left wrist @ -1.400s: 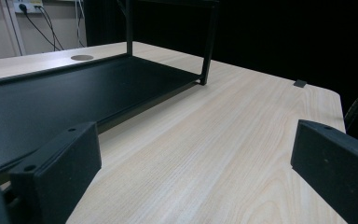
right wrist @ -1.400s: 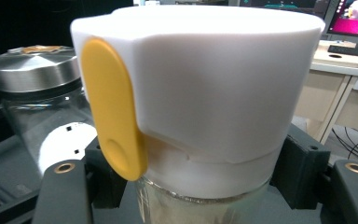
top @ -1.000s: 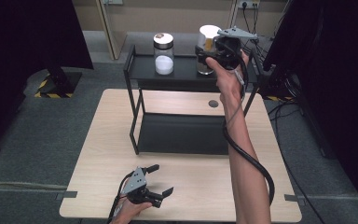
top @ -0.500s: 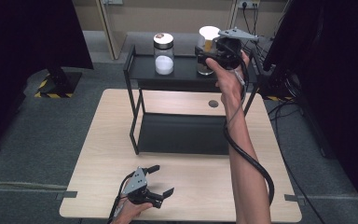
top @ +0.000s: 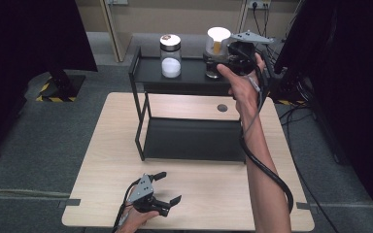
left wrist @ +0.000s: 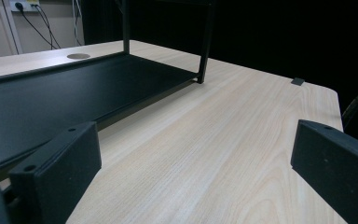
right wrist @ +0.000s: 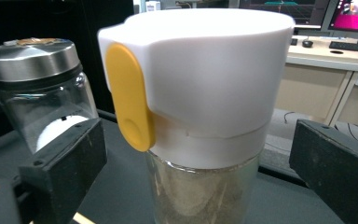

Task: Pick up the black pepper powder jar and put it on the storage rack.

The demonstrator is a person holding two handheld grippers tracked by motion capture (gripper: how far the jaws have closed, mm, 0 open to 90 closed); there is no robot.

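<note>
Looking along the right hand-held gripper (right wrist: 200,172), a yellow tab is seen on the white-lidded clear jar (right wrist: 200,116); its jaws, just opened, stand released around the jar.

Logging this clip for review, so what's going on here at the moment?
A person works at a wooden table with a claw in each hand. The right claw is up at the top of a black shelf, around a white-lidded jar with a yellow tab; its jaws have just been opening and now stand apart from the jar, which stands on the shelf beside a metal-lidded jar. The left claw rests open near the table's front edge, holding nothing.
</note>
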